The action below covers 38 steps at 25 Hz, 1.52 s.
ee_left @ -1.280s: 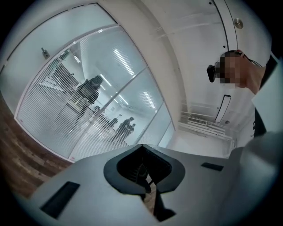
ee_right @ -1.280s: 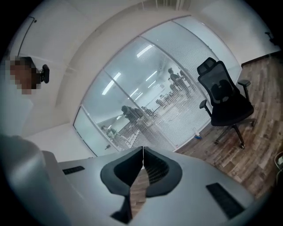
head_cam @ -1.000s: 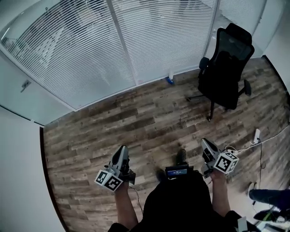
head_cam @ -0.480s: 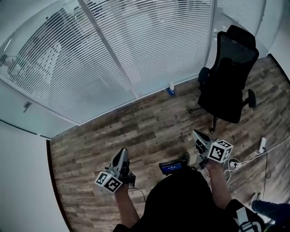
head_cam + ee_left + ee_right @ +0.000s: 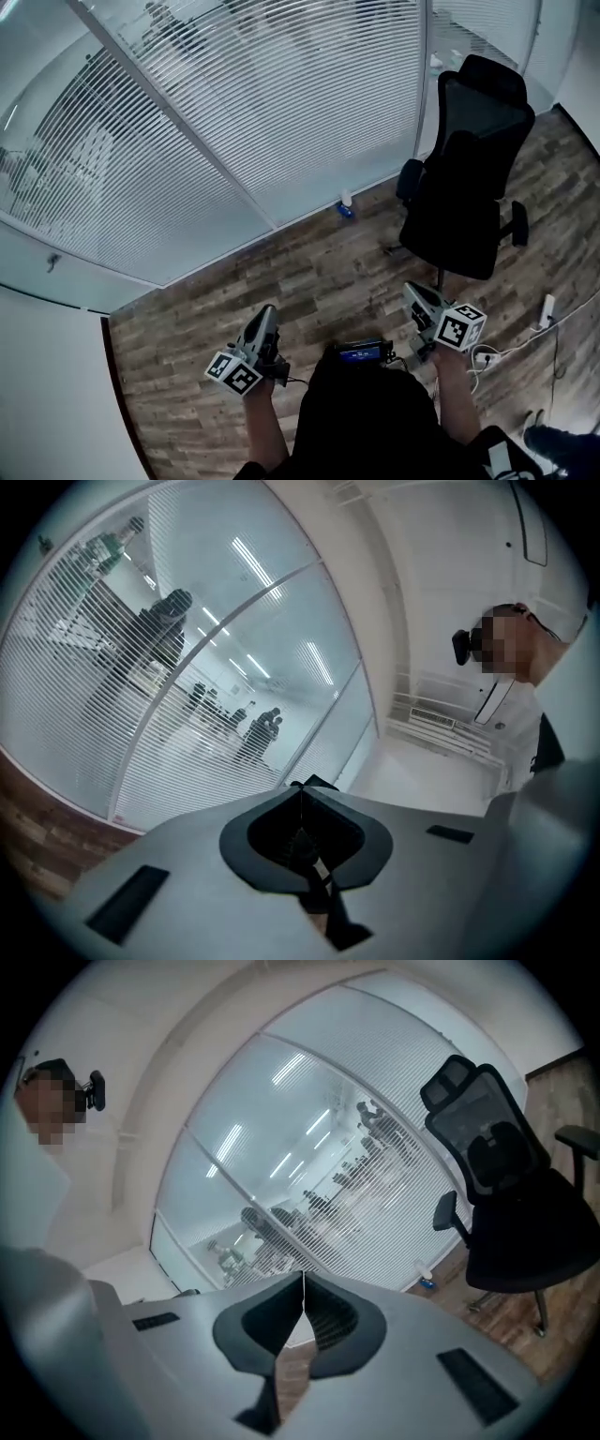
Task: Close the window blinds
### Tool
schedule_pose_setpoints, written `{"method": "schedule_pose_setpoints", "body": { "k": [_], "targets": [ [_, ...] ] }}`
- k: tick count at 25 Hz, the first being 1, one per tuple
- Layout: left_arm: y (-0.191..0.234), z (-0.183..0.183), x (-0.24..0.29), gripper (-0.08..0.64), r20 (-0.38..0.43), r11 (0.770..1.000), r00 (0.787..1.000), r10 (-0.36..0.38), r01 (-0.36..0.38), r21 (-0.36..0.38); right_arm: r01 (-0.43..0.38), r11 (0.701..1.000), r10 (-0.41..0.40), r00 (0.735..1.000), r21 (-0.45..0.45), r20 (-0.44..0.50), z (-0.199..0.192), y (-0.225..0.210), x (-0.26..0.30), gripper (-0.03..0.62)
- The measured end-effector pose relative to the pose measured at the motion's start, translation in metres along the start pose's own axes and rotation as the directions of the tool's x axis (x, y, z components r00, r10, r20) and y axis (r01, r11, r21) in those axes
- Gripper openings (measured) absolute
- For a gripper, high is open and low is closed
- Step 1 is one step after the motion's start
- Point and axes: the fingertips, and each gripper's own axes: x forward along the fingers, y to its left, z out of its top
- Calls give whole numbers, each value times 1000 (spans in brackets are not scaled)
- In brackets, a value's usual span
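Window blinds (image 5: 309, 103) hang ahead while left tongs (image 5: 267, 315) and right tongs (image 5: 413, 292) are pressed together, empty.

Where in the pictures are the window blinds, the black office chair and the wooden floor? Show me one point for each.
window blinds (image 5: 309, 103), head view, on the slats of the middle pane.
black office chair (image 5: 478, 122), head view, on the backrest.
wooden floor (image 5: 300, 272), head view, on bare planks near the window.

The blinds (image 5: 281, 103) span the far side, behind the floor (image 5: 309, 281). The chair (image 5: 469, 178) stands on the floor at the right, near them. The left claw (image 5: 270, 313) and right claw (image 5: 413, 290) are nearer, well apart, the right one just before the chair
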Motion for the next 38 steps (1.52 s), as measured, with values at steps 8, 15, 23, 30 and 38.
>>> {"method": "schedule_pose_setpoints", "body": {
  "k": [8, 15, 23, 30, 38],
  "targets": [
    [51, 15, 115, 9, 8, 993, 997, -74, 75, -92, 107, 994, -107, 994, 1, 24, 55, -55, 37, 11],
    [112, 80, 195, 9, 50, 984, 990, -134, 139, -109, 139, 989, -136, 990, -59, 40, 124, -52, 125, 11],
    [188, 114, 212, 11, 78, 988, 995, -57, 68, -138, 126, 990, -127, 992, -60, -5, 132, -54, 203, 11],
    [234, 137, 234, 25, 85, 988, 995, 47, -34, -148, 71, 995, -75, 996, -76, -50, 160, -77, 271, 12],
    [283, 175, 279, 118, 165, 959, 959, 229, -193, -208, -118, 991, 110, 988, -68, -110, 223, -97, 361, 12]
  ]
}}
